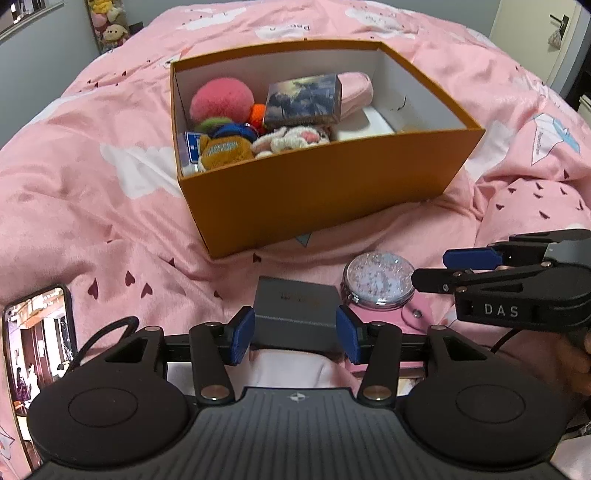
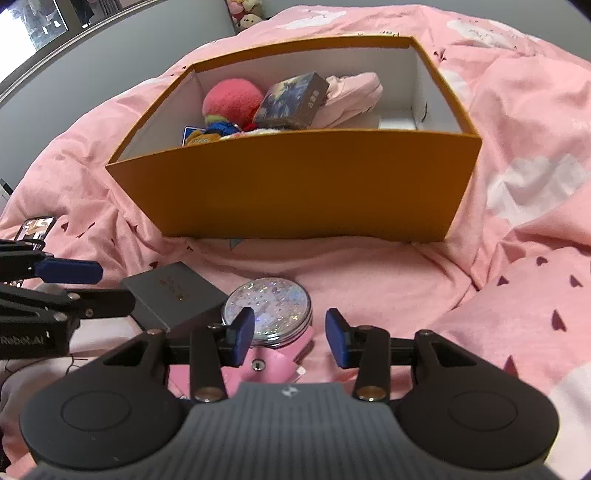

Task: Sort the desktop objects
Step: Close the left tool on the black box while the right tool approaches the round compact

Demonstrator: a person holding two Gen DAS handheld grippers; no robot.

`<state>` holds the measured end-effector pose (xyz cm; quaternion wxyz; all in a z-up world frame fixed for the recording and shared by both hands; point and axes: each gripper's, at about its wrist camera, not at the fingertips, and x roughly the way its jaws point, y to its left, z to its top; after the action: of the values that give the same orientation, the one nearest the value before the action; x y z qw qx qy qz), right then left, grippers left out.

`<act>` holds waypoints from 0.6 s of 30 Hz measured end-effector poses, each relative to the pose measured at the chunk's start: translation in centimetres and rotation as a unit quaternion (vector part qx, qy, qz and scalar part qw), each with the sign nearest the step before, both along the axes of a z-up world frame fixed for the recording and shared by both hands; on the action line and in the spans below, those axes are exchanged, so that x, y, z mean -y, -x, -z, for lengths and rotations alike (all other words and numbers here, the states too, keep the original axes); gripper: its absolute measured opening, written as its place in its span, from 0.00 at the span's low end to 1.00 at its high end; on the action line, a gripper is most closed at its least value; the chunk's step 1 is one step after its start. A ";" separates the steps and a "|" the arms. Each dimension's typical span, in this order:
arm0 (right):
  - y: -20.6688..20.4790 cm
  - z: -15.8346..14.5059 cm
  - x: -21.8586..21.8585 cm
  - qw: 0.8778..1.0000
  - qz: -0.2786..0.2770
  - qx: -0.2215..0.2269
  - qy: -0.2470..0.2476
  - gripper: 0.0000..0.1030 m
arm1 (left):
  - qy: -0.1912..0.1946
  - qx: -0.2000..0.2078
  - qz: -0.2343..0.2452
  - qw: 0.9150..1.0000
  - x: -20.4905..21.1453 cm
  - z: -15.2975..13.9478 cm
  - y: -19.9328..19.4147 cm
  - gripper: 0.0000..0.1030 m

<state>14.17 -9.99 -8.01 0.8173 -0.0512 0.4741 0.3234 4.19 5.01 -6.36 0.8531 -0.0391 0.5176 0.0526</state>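
A small grey box (image 1: 297,308) (image 2: 173,293) lies on the pink bedspread between the blue pads of my left gripper (image 1: 295,335), which is open with its pads close to the box's sides. To its right a round glitter compact (image 1: 378,280) (image 2: 271,308) rests on a pink snap pouch (image 1: 413,314) (image 2: 273,365). My right gripper (image 2: 290,338) is open just over the compact's near edge, its left pad in front of the compact. Behind them an orange box (image 1: 314,192) (image 2: 295,184) holds a pink ball (image 1: 221,99), a picture carton (image 1: 303,99) and soft toys.
A phone (image 1: 40,350) (image 2: 35,225) with its screen lit lies at the left on the rumpled pink bedspread (image 1: 74,203). The right gripper (image 1: 443,269) reaches in from the right edge of the left wrist view. Plush toys (image 1: 110,26) stand by the far wall.
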 end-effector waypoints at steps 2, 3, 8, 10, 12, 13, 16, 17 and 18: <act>-0.2 0.3 -0.1 1.000 0.002 -0.006 0.000 0.45 | 0.004 -0.004 -0.004 1.000 -0.2 0.3 -0.1 0.56; -0.4 0.5 -0.2 1.000 0.003 -0.010 0.001 0.45 | 0.007 -0.005 -0.006 1.000 -0.3 0.5 -0.2 0.56; -0.6 1.2 -0.7 1.000 -0.005 -0.022 0.008 0.48 | 0.015 -0.016 -0.021 1.000 -0.9 1.3 -0.4 0.56; -0.7 1.4 -0.9 1.000 -0.008 -0.025 0.011 0.50 | 0.023 -0.019 -0.029 0.999 -1.2 1.6 -0.5 0.56; -0.7 1.6 -1.1 0.999 -0.010 -0.029 0.015 0.50 | 0.031 -0.018 -0.038 0.999 -1.5 1.8 -0.6 0.56; -0.7 1.7 -1.1 0.999 -0.010 -0.031 0.016 0.50 | 0.034 -0.017 -0.041 0.998 -1.7 1.8 -0.6 0.56; -0.8 2.0 -1.3 0.999 -0.013 -0.036 0.017 0.53 | 0.045 -0.018 -0.051 0.998 -2.1 2.0 -0.8 0.56; -0.8 2.1 -1.3 0.999 -0.014 -0.037 0.017 0.53 | 0.047 -0.019 -0.054 0.997 -2.1 2.1 -0.8 0.56; -0.8 2.1 -1.4 0.999 -0.015 -0.039 0.017 0.54 | 0.050 -0.020 -0.058 0.997 -2.3 2.2 -0.9 0.56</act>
<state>14.99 -8.58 -10.16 0.7925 -0.0598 0.5099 0.3292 5.06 7.27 -8.53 0.8349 -0.1103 0.5337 0.0764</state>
